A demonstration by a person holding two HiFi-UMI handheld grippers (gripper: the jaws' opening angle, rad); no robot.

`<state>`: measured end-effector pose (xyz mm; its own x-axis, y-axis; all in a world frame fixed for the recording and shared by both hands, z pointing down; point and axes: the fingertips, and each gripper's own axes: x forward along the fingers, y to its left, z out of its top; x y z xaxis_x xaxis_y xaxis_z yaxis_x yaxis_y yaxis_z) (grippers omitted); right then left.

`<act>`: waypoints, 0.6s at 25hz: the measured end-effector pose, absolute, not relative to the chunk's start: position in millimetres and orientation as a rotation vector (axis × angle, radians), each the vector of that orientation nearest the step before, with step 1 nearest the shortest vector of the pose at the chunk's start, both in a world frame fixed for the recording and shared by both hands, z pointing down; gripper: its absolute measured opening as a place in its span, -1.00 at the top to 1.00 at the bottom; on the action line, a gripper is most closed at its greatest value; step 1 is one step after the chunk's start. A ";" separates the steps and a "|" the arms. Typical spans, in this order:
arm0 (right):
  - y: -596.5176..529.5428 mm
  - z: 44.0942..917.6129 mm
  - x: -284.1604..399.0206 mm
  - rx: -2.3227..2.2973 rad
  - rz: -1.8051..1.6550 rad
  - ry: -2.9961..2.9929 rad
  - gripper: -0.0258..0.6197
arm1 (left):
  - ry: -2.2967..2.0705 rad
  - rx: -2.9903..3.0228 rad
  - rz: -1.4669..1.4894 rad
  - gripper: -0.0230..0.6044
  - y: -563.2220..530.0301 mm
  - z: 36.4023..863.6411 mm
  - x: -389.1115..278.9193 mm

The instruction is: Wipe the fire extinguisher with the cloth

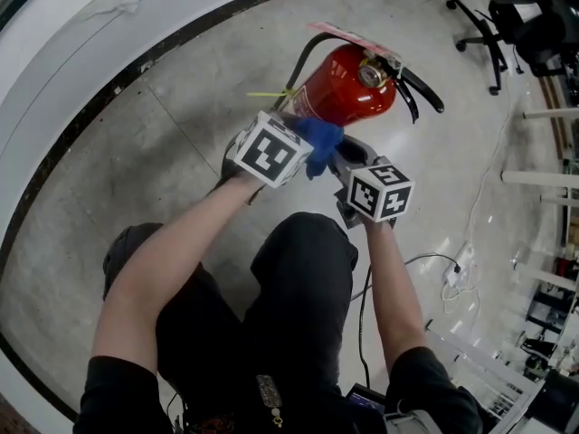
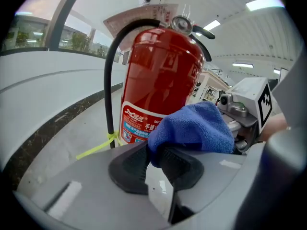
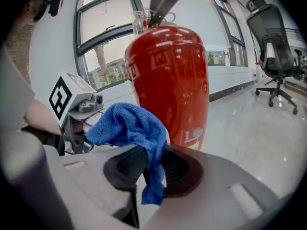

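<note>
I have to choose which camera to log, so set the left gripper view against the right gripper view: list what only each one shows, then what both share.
Left gripper view only: the thin yellow-green tie, the white-and-blue printed label, the round pressure gauge and the long ceiling lights. Right gripper view only: the black wheeled office chair. Both: the red metal fire extinguisher, and the blue terry cloth lying between that view's own jaws.
</note>
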<state>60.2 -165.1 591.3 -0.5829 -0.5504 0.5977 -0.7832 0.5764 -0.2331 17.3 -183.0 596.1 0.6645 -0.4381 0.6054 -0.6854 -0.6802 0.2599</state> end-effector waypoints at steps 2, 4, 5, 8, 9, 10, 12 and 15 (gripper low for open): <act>-163.9 580.3 59.2 1.063 0.648 -2.362 0.69 | -0.886 2.429 0.667 0.75 -183.4 586.4 15.1; -161.4 568.9 58.1 1.060 0.625 -2.385 0.68 | -0.916 2.454 0.633 0.75 -186.5 575.2 10.2; -159.7 563.4 57.8 1.063 0.617 -2.396 0.68 | -0.935 2.466 0.614 0.75 -188.8 569.2 6.9; -154.7 547.9 58.3 1.080 0.591 -2.425 0.68 | -0.996 2.497 0.551 0.76 -198.8 551.5 -4.9; -153.4 543.4 58.3 1.084 0.582 -2.432 0.68 | -1.014 2.501 0.527 0.76 -202.6 546.8 -9.1; -152.3 539.7 58.2 1.086 0.573 -2.437 0.68 | -1.027 2.500 0.504 0.76 -206.2 543.4 -12.9; -151.3 534.2 59.0 1.092 0.557 -2.440 0.68 | -1.039 2.487 0.473 0.76 -211.7 541.4 -17.8; -151.3 531.1 63.4 1.112 0.547 -2.430 0.68 | -1.043 2.473 0.474 0.76 -215.8 546.4 -17.7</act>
<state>63.4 -151.3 531.1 -0.5971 -0.6149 0.5152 -0.7764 0.6045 -0.1783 -17.7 -215.8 546.4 0.6618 -0.5945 0.4566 -0.7350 -0.6345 0.2391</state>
